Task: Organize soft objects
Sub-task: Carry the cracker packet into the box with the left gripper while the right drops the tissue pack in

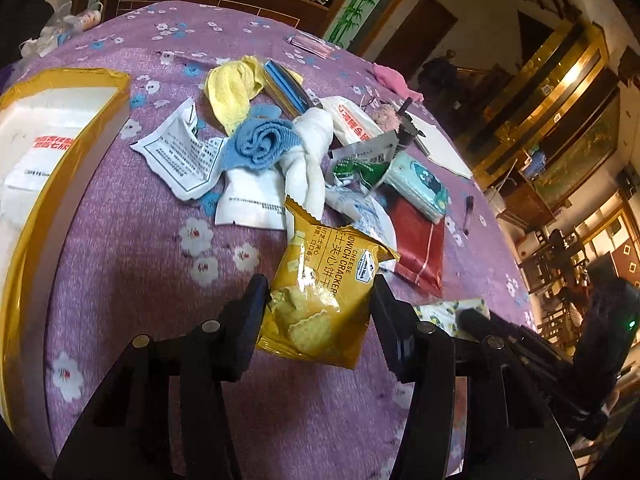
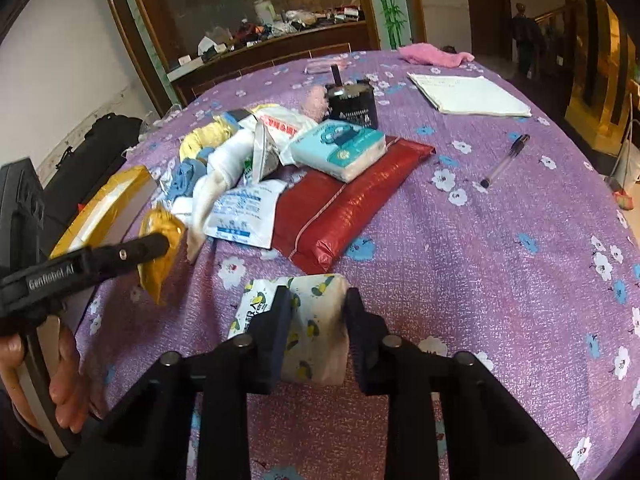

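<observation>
Left gripper clamped yellow cracker packet, lifted off purple tablecloth | right gripper closed on lemon-print tissue pack resting on cloth | both near pile of socks, wrappers; yellow-rimmed box at left edge

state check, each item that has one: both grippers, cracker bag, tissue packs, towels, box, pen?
left gripper: shut on cracker bag, lifted
right gripper: around lemon tissue pack, grip unclear
blue towel: bunched
white towel: twisted
teal tissue pack: atop red packet
yellow box: open
pen: capped
</observation>
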Demonstrator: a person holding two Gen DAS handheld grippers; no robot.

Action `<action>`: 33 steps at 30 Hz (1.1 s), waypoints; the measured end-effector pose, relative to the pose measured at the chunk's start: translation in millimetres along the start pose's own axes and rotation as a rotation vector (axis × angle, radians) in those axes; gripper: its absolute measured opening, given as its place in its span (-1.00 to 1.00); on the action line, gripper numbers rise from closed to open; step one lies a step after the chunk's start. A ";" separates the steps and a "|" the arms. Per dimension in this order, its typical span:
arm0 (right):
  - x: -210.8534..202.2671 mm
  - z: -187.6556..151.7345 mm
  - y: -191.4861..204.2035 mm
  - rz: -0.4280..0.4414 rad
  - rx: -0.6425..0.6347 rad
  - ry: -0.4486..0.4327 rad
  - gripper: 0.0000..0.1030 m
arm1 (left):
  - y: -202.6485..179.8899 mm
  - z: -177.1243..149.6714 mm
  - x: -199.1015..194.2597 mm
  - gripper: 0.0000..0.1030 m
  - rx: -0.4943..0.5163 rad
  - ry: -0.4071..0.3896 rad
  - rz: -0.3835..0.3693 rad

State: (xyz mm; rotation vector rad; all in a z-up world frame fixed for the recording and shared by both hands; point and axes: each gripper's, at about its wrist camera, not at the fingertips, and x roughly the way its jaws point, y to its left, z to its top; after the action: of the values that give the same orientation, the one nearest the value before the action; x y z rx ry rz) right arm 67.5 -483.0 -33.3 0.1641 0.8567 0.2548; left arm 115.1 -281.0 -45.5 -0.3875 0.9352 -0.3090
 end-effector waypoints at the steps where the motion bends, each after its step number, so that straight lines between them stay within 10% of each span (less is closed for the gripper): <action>1: -2.2 0.3 5.0 0.009 0.000 -0.007 -0.61 | -0.4 -0.6 -1.6 0.00 -0.004 -0.001 -0.006; 14: -25.4 37.7 54.7 0.301 0.025 -0.106 -0.61 | 18.3 16.4 -81.5 0.00 -0.084 -0.110 -0.070; 24: 40.3 62.3 169.7 0.553 -0.049 0.001 -0.62 | 110.8 33.8 -163.9 0.00 -0.213 -0.254 0.220; 33: 97.5 53.3 243.3 0.537 -0.132 0.085 -0.61 | 167.9 29.2 -133.5 0.01 -0.267 -0.172 0.383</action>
State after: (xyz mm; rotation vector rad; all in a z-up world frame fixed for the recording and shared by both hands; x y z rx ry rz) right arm 131.5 -224.4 -10.0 0.2601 0.8657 0.8235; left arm 79.6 -70.4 -10.1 -0.4613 0.8625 0.1989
